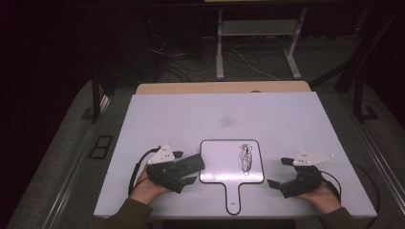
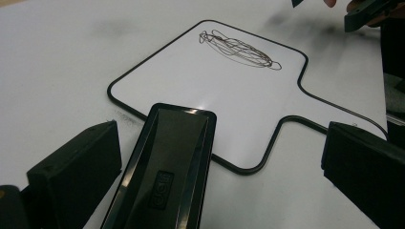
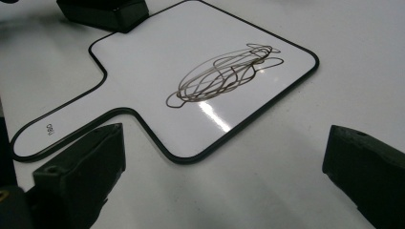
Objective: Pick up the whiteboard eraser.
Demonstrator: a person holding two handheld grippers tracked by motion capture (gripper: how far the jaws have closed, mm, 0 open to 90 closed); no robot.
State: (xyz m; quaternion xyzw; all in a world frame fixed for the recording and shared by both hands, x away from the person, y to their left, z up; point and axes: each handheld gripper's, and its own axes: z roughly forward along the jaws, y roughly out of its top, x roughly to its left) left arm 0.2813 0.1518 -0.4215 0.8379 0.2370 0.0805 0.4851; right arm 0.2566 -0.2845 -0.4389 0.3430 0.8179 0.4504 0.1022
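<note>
One paddle-shaped whiteboard (image 1: 224, 162) with a thin black border lies flat on the white table (image 1: 267, 119), near the front edge, its handle (image 1: 233, 199) pointing toward the person. One dark scribble (image 1: 246, 158) of looping lines sits on its right half; small print marks the handle's end.

Two grippers flank it, one in each hand. At the left, the left gripper (image 1: 189, 168) has its jaws spread wide, and one black eraser (image 2: 165, 167) lies between them without either jaw touching it in the left gripper view. The eraser's far end overlaps the whiteboard's left edge.

At the right, the right gripper (image 1: 280, 172) rests just beside the board, jaws spread apart and gripping nothing; bare table lies between them in the right gripper view. Each gripper carries one grey three-cornered plate (image 1: 161, 154) and trails one black cable.

No containers are on the table.
</note>
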